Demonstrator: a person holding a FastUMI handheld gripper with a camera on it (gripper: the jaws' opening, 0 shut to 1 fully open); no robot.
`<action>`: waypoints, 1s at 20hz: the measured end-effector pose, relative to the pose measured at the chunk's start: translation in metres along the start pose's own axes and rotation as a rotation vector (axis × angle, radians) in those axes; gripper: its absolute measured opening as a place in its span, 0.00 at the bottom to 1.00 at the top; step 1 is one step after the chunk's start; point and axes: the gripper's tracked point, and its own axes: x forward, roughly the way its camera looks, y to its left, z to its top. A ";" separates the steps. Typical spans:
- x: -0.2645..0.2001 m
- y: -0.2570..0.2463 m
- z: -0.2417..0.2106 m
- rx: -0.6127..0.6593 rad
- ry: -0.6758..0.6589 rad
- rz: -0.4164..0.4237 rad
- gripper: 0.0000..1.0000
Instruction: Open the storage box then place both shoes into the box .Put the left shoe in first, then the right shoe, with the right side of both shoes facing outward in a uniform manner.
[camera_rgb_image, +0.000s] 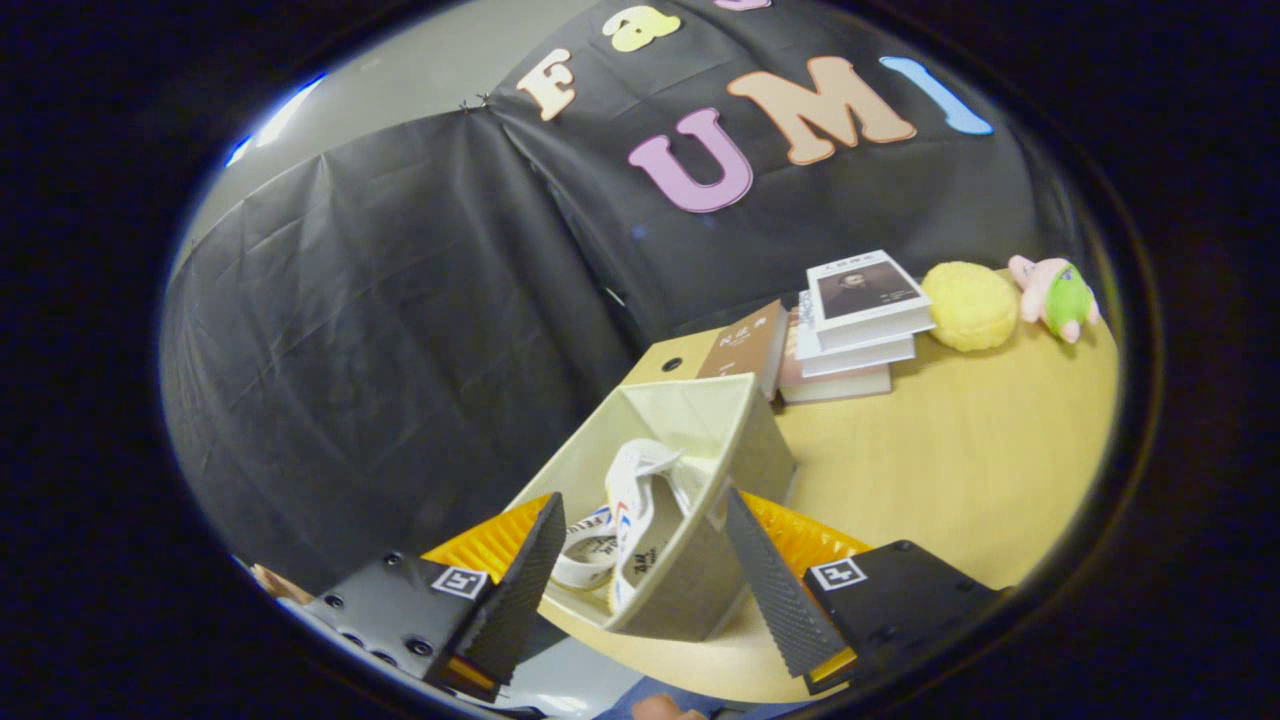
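While the gripper (640, 560) is hovering with its fingers spread wide, the open storage box (745, 440) is sitting between them on the wooden table (960, 470). One white shoe (635, 515) is lying inside the box, near a stack of books (855, 325).

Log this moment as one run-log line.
claw: open, empty | storage box: open, between fingers | shoe: inside box | second shoe: undetermined

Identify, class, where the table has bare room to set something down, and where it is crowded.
Bare wood lies on the table between the open storage box and the far edge, before the books. Crowded: books, yellow sponge, plush toy. The shoe fills the box between the open gripper's fingers.
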 end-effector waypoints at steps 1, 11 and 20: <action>-0.007 -0.015 -0.001 -0.007 -0.014 -0.020 1.00; -0.101 -0.145 0.026 -0.319 -0.278 -0.369 1.00; -0.142 -0.171 0.043 -0.415 -0.406 -0.478 1.00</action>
